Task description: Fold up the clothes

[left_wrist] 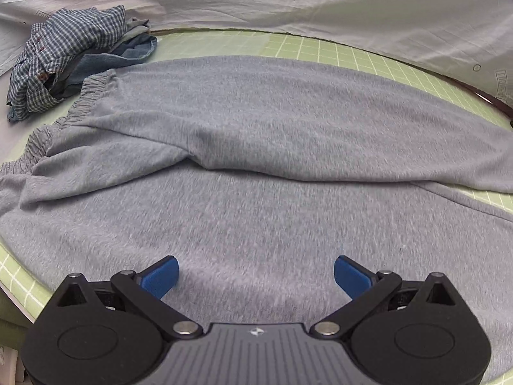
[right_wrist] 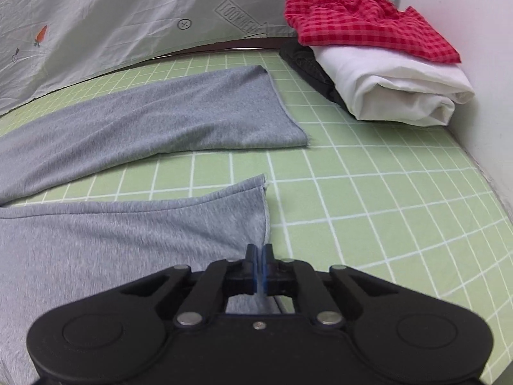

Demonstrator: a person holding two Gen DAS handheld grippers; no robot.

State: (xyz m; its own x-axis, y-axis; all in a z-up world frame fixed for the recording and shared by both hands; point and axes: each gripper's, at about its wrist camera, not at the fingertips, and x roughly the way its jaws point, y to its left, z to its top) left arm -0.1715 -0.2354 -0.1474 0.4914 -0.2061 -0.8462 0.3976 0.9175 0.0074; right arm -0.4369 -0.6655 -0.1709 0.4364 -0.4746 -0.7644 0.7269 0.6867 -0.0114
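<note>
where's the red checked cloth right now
In the right wrist view, the red checked cloth lies upper right, atop a folded white cloth at the green grid mat's far corner, by the wall.

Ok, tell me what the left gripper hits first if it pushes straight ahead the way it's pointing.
The left gripper, fingers open, would likely meet the grey sweatpants right ahead, then the raised fold across them. Depth is hard to judge through the fisheye.

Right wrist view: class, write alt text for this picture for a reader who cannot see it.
The right claw is shut on the hem corner of the near leg of grey trousers spread on a green grid mat. The other leg lies apart, farther back. At the far right, a red checked garment tops folded white cloth.
</note>
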